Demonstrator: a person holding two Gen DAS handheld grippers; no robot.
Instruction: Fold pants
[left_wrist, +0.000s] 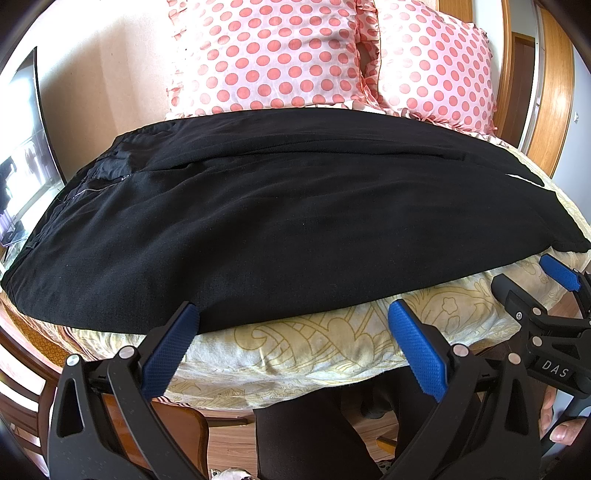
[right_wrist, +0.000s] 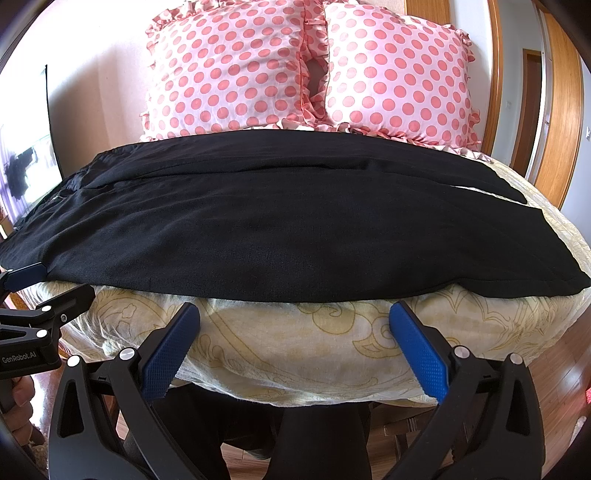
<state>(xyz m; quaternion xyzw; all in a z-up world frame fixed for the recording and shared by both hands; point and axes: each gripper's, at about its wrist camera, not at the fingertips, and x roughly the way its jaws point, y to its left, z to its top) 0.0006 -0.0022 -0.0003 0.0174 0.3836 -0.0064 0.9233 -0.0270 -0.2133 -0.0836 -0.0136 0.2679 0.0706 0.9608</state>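
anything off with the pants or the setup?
Mostly fine. The black pants lie flat across the bed, but the two leg ends at right don't line up. Both grippers are open, holding nothing.

The pants (left_wrist: 295, 221) are black, of a soft matte fabric, and lie flat across the bed (left_wrist: 314, 350) — stretched sideways, waist end to the left, leg ends to the right. One leg lies over the other, their long edges nearly matching, with a seam line running along the upper part. At the left a zipper and lining show. The near edge follows the bed's front edge — smooth, few wrinkles.
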